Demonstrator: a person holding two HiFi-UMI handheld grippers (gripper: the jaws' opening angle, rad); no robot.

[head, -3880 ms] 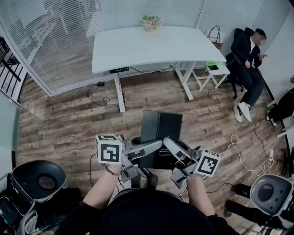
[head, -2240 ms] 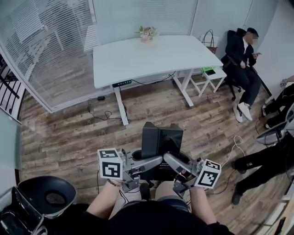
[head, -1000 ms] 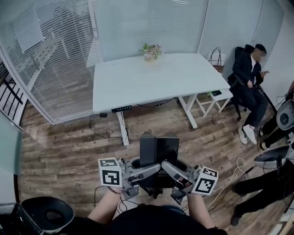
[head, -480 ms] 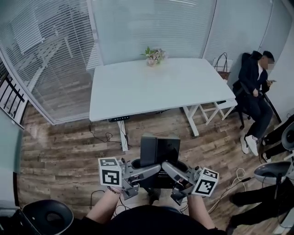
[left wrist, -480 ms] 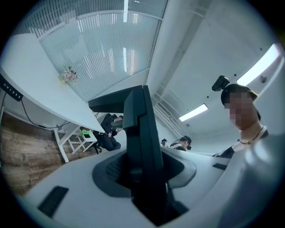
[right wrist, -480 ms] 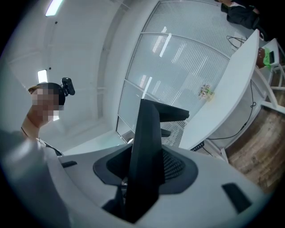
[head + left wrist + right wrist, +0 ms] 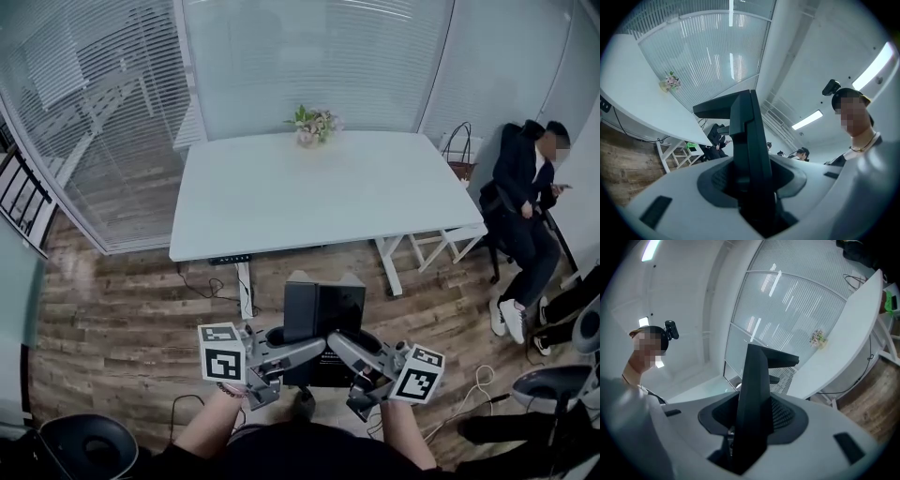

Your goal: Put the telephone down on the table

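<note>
In the head view, the telephone (image 7: 319, 311) is held off the floor (image 7: 122, 309) between the left gripper (image 7: 298, 353) and the right gripper (image 7: 349, 349). Each is clamped on one side of it, short of the near edge of the desk (image 7: 281, 197). The carry is probably best done with both grips kept even and the telephone level until it is over the desk top, then lowered flat. Flowers (image 7: 314, 125) are seen at the desk's far edge, cables (image 7: 211, 281) lie on the floor beneath it, and a seated person (image 7: 525, 197) is well apart at the right.

In the left gripper view, the telephone's dark body is pinched between wide-set jaws.

In the right gripper view, the same hold is seen, and no obstacle is seen ahead toward the desk.
</note>
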